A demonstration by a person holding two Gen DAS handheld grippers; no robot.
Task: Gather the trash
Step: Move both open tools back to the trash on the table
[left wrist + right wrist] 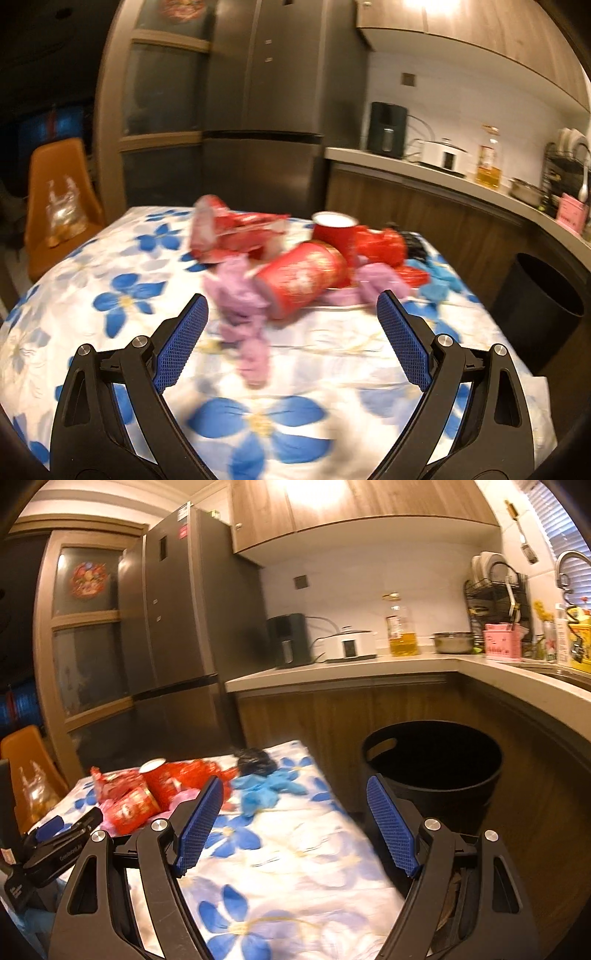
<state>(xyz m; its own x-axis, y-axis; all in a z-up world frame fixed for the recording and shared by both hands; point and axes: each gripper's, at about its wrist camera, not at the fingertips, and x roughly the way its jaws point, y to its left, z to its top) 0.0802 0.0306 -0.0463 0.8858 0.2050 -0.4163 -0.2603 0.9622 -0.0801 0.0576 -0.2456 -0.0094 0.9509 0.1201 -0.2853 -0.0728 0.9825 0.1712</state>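
Trash pile (295,258) smeared by motion blur; print on red cup (306,280) unreadable. Purple wad (240,310) of uncertain material. Near edge of surface (74,295) cut off by the lower picture border. Black bin (535,306) clipped at the lens rim in the left view. Black lump (256,762) too blurred to identify. Left gripper (55,834) only partly visible; fingers obscured.

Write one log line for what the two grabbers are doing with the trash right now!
left gripper: open, empty, facing trash pile | right gripper: open, empty | black bin: beside table | nothing collected yet
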